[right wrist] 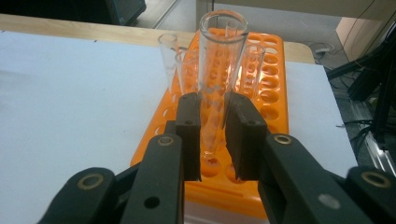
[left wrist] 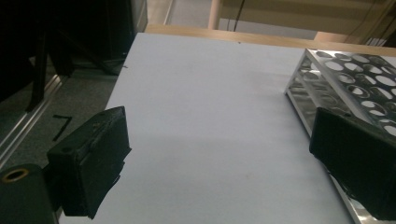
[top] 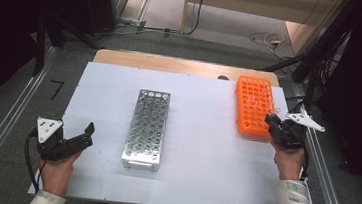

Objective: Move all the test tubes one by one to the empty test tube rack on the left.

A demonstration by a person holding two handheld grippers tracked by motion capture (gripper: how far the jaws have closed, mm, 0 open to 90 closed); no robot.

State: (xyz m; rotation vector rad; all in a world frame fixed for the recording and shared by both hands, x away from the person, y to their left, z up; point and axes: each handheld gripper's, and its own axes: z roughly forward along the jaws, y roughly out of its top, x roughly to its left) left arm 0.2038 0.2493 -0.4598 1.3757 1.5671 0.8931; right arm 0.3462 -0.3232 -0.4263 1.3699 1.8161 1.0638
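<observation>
An orange tube rack (top: 254, 105) (right wrist: 273, 84) lies at the right of the white mat. My right gripper (top: 273, 122) (right wrist: 213, 137) is at its near right corner, shut on a clear glass test tube (right wrist: 216, 70) that stands upright just above the rack's holes. Several more clear tubes (right wrist: 173, 58) stand in the rack behind it. A silver metal rack (top: 147, 127) (left wrist: 348, 88) with empty holes lies mid-table. My left gripper (top: 87, 135) (left wrist: 219, 172) is open near the mat's front left, left of the metal rack, with nothing between its jaws.
The white mat (top: 189, 148) covers a wooden table (top: 172, 63). Metal rails (top: 0, 130) run along both sides on the floor. Cables (top: 270, 40) and dark stands sit beyond the table's far edge.
</observation>
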